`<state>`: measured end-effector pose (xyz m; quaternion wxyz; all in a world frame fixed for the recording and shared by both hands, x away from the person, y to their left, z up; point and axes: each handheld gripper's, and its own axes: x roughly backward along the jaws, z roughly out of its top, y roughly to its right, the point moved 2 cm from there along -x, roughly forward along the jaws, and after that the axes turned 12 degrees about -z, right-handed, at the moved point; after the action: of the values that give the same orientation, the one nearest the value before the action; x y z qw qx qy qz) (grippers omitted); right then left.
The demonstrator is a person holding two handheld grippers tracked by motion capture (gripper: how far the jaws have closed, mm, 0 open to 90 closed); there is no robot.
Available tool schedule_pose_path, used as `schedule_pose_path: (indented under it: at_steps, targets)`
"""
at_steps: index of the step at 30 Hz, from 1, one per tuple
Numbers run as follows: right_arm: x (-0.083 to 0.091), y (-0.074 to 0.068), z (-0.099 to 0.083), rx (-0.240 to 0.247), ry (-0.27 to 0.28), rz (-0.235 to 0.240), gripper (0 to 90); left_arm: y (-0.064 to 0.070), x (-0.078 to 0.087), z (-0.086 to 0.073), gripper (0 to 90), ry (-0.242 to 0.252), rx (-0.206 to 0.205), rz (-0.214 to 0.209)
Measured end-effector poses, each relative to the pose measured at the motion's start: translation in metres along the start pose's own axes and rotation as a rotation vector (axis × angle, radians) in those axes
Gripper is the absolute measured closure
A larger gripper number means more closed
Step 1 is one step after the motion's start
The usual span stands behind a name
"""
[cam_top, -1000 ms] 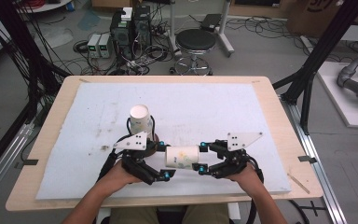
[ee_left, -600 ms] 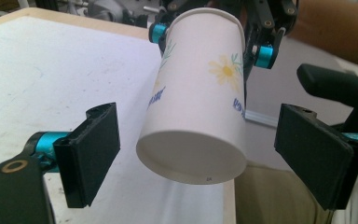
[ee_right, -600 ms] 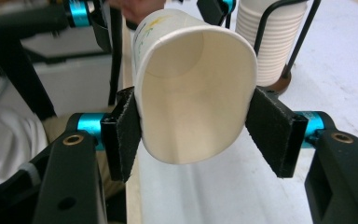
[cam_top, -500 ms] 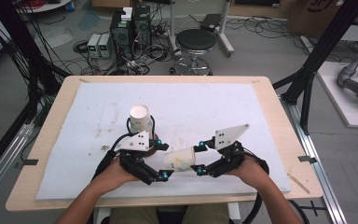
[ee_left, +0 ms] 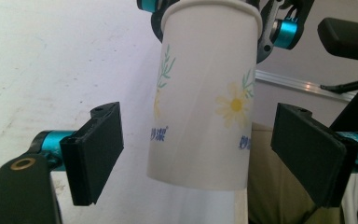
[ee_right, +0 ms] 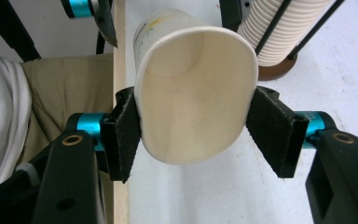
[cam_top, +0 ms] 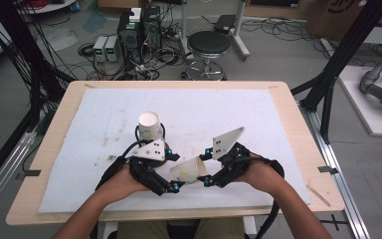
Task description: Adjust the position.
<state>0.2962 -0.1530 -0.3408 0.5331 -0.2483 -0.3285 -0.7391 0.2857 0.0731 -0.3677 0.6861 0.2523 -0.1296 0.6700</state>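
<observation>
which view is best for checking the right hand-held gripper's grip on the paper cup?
Right gripper view: both pads press the paper cup near its rim, squashing it oval. Left gripper view shows its printed side between open jaws. High view shows it small, lying sideways.

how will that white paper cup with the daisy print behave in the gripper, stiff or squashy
Probably squashy: the white paper cup with the daisy print has its rim pressed into an oval between the right gripper pads. It looks empty inside, so likely light. Its smooth tapered wall might slip from a looser hold, and it would likely roll if laid down.
</observation>
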Motion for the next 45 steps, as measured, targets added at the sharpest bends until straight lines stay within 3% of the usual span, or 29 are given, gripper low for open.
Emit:
schedule_pose_path:
  at_steps: [15,21,28,39,43,45]
  targets:
    - [-0.007,-0.004,0.022,0.099,-0.123,-0.009,37.5,-0.002,-0.011,0.0,20.1,-0.091,-0.001,-0.011]
    - [-0.012,-0.005,0.025,0.136,-0.157,-0.01,37.2,-0.003,-0.015,-0.001,25.2,-0.125,0.003,-0.027]
    - [-0.016,-0.009,0.025,0.141,-0.188,0.002,36.8,-0.005,-0.021,-0.001,34.9,-0.152,0.005,-0.046]
    - [-0.019,-0.009,0.024,0.149,-0.163,0.02,36.8,-0.005,-0.025,-0.003,38.1,-0.166,0.0,-0.058]
    - [-0.017,-0.008,0.021,0.086,-0.115,0.019,29.4,-0.005,-0.023,-0.006,36.8,-0.115,0.014,-0.056]
    - [-0.016,-0.006,0.019,0.034,-0.066,0.014,23.7,-0.004,-0.021,-0.009,36.2,-0.089,0.018,-0.049]
